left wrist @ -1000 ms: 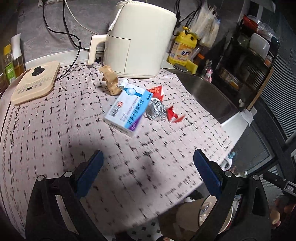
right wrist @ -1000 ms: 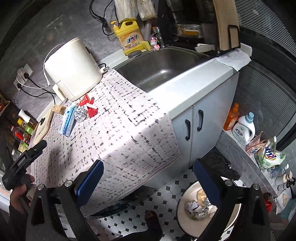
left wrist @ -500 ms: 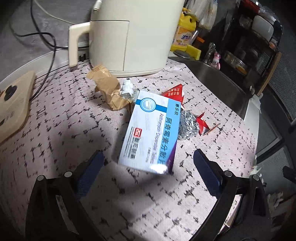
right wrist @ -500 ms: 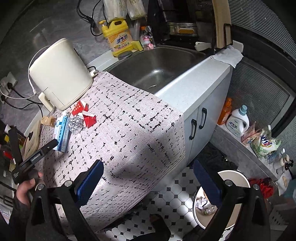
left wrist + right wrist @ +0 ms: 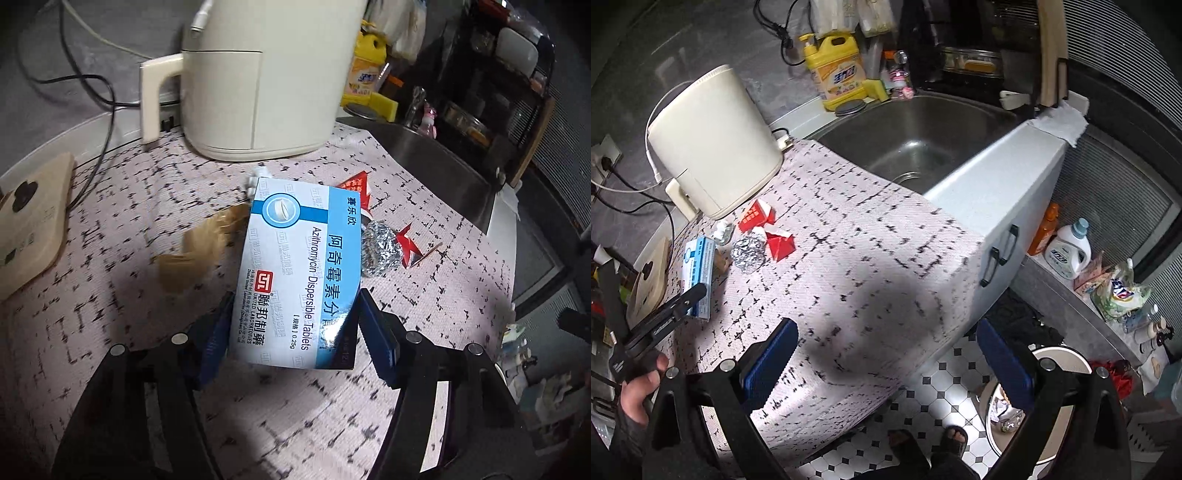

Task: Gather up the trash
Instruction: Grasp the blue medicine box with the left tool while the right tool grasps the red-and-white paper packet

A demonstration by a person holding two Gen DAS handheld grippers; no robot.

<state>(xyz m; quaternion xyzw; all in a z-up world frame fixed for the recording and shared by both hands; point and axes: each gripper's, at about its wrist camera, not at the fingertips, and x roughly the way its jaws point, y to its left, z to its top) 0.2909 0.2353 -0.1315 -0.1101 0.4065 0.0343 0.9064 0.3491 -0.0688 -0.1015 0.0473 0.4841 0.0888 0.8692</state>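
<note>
The left tool (image 5: 293, 332) squeezes the blue-and-white cardboard pill box (image 5: 299, 273). Beside the box, a shiny foil ball (image 5: 380, 251) and red paper scraps (image 5: 408, 243) wait. The right tool (image 5: 886, 354) is wide open, holding nothing.

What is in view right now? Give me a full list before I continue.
Blue-and-white cardboard medicine box: 1, between left pads.
Crumpled silver foil ball: 1, right of box.
Red paper scraps: several, by foil.
Brown crumpled paper: 1, left of box.
Cream air fryer: 1, behind trash.
Yellow detergent bottle: 1, beside steel sink.
White round bin: 1, floor.
Left gripper: on box.
Right gripper: open, empty.
</note>
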